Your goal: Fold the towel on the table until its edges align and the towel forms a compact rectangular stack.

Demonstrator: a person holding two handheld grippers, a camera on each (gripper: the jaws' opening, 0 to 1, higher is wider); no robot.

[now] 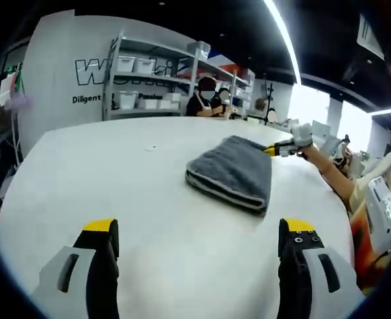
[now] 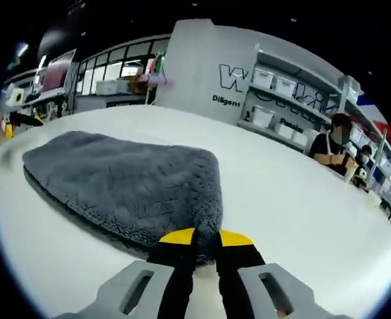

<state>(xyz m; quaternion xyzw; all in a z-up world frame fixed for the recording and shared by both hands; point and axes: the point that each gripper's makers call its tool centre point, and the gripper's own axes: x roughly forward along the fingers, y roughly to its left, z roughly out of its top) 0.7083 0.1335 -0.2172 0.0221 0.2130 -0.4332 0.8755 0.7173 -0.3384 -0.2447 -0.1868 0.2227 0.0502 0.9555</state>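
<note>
A grey towel (image 1: 232,171) lies folded into a thick, roughly rectangular stack on the white table (image 1: 115,173). In the left gripper view my left gripper (image 1: 198,229) stands wide open over bare table, short of the towel's near edge, with nothing between its yellow-tipped jaws. From the right, my right gripper (image 1: 281,148) reaches the towel's far right corner, held by a person's hand (image 1: 314,158). In the right gripper view the towel (image 2: 122,179) spreads to the left, and my right gripper (image 2: 206,238) has its jaws pinched on the towel's near corner.
Beyond the table's far edge stand shelves with white bins (image 1: 145,83) against a lettered wall, and people (image 1: 207,100) sit there. A tiny speck (image 1: 152,147) lies on the table left of the towel. White table surface (image 2: 301,212) stretches right of the towel.
</note>
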